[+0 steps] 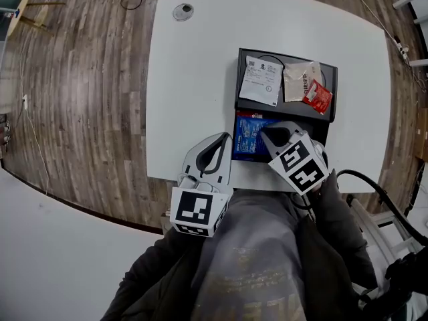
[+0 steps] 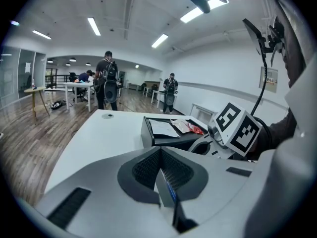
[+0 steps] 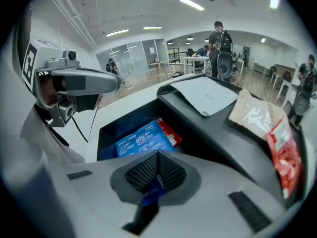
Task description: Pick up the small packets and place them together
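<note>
Blue shows as a sliver between the closed jaws of the right gripper [image 3: 157,155], which pinch the near edge of the blue packet [image 3: 141,140] lying flat in the lower well of the black tray [image 3: 208,133]. The left gripper [image 2: 161,150] hangs beside it, jaws together and empty. The packet looks light, limp and slick, so an edge pinch suits it. Its long axis seems to run away from the person.

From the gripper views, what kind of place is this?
Probably an open-plan office or lab: ceiling strip lights, a wood-look floor, a white table, and people standing among more desks in the background.
</note>
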Demonstrator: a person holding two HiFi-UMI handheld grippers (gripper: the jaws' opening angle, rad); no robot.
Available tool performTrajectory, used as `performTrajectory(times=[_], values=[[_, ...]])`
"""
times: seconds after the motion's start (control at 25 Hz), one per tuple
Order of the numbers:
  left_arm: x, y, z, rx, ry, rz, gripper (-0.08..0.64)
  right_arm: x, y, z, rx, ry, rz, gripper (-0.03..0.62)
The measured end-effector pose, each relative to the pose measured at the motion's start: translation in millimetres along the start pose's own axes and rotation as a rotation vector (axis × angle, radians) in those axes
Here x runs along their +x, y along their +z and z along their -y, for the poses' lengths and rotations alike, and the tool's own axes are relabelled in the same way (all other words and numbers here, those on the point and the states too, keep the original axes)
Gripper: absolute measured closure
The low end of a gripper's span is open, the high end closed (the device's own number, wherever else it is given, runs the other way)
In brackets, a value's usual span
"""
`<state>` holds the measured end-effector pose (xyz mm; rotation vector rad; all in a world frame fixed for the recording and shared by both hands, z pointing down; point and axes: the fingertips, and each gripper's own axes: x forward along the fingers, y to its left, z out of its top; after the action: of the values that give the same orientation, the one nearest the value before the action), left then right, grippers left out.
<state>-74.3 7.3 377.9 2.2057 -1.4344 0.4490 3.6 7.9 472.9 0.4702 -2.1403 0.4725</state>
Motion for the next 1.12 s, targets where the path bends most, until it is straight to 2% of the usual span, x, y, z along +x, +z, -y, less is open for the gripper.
performTrajectory(times=[0.08,0.12,0.16,0.2,0.28,0.36,0.44,0.6,0.72,1.0,1.12], values=[[-1.4,-1.3,0.1,0.0,0.002,-0.001,0.558,-4.6,7.2,3.7,-0.039,-0.05,0.037,0.588],[-1.8,-2.5,0.1,-0.001,0.002,-0.003,0.558,-4.5,9.5,1.8,-0.077,-0.054,0.039,0.538],[-2.2,-3.8,0.0,-0.004,0.002,-0.005,0.558,-2.5,10.8,-3.5,-0.118,-0.037,0.032,0.442],[-2.9,-4.6,-0.1,-0.005,0.003,-0.006,0.558,0.2,12.3,-10.5,-0.151,-0.01,0.027,0.394],[-5.1,-4.4,-0.5,-0.001,0.005,-0.003,0.558,3.1,18.8,-21.4,-0.18,0.023,0.05,0.348],[-7.3,-3.6,-1.9,0.001,0.008,0.0,0.558,2.6,28.2,-24.0,-0.19,0.014,0.091,0.31],[-9.3,-2.9,-3.7,-0.003,0.014,0.004,0.558,4.7,30.8,-24.2,-0.204,0.008,0.088,0.307],[-13.2,-3.7,-7.4,-0.009,0.024,0.006,0.558,15.1,17.5,-23.3,-0.208,-0.002,-0.024,0.287],[-14.0,-3.6,-10.8,-0.018,0.032,0.011,0.558,20.9,11.0,-20.2,-0.176,-0.008,-0.086,0.287],[-13.9,-5.8,-13.4,-0.028,0.034,0.007,0.558,23.0,11.1,-16.3,-0.153,-0.014,-0.097,0.297],[-13.8,-5.9,-12.9,-0.024,0.036,0.012,0.558,22.5,8.9,-18.6,-0.169,-0.014,-0.093,0.34]])
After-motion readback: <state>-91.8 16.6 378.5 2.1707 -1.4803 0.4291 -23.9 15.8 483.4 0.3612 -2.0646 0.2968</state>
